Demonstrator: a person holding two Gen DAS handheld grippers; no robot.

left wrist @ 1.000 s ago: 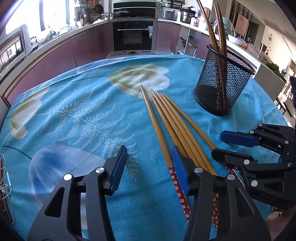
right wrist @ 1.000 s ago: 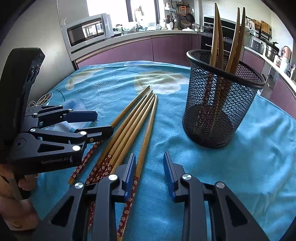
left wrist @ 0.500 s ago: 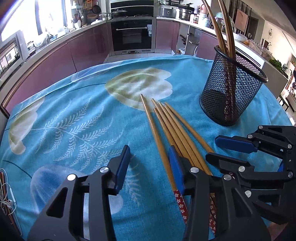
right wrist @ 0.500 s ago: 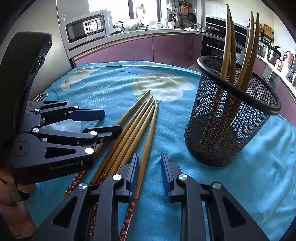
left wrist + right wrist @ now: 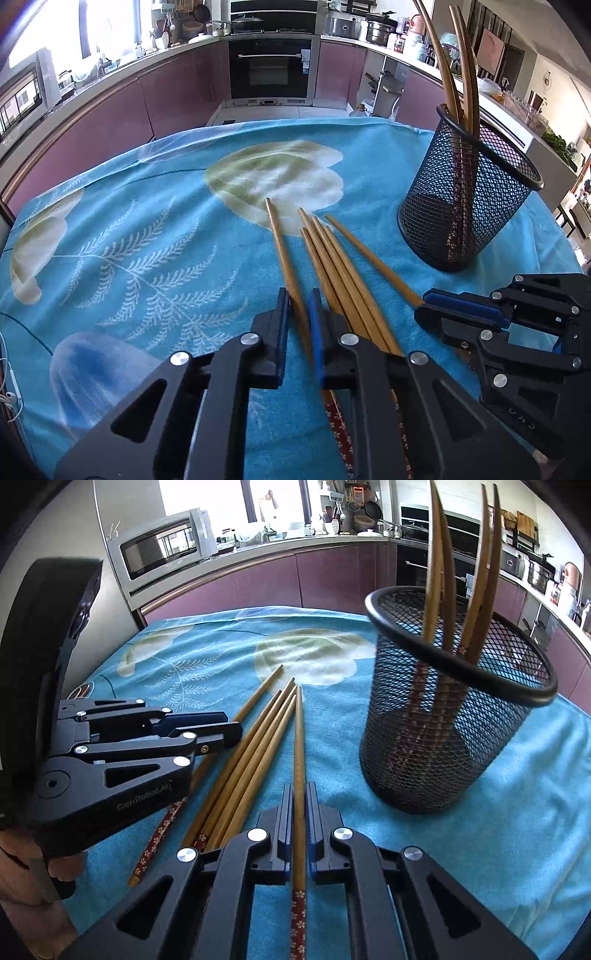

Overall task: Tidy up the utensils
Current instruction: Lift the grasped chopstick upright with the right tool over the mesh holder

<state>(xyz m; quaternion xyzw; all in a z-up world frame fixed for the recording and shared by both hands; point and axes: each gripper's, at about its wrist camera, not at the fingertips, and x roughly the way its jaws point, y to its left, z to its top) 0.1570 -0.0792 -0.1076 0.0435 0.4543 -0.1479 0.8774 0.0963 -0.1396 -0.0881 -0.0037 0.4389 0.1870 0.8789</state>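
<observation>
Now, with my left hand-held gripper (image 5: 297, 314) clamped on the leftmost chopstick (image 5: 286, 258) and my right hand-held gripper (image 5: 300, 812) on the rightmost chopstick (image 5: 298, 738), jaws just closed, I should lift both level, seemingly free of the middle bundle (image 5: 343, 273) lying between them on the surface (image 5: 147, 240), toward the mesh holder (image 5: 454, 731) at far right.

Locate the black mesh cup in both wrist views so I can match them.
Left wrist: mesh cup at upper right, right of the loose chopsticks.
Right wrist: mesh cup right of centre, again right of the loose chopsticks.
Shared landmark: pale flower print on the blue cloth.
</observation>
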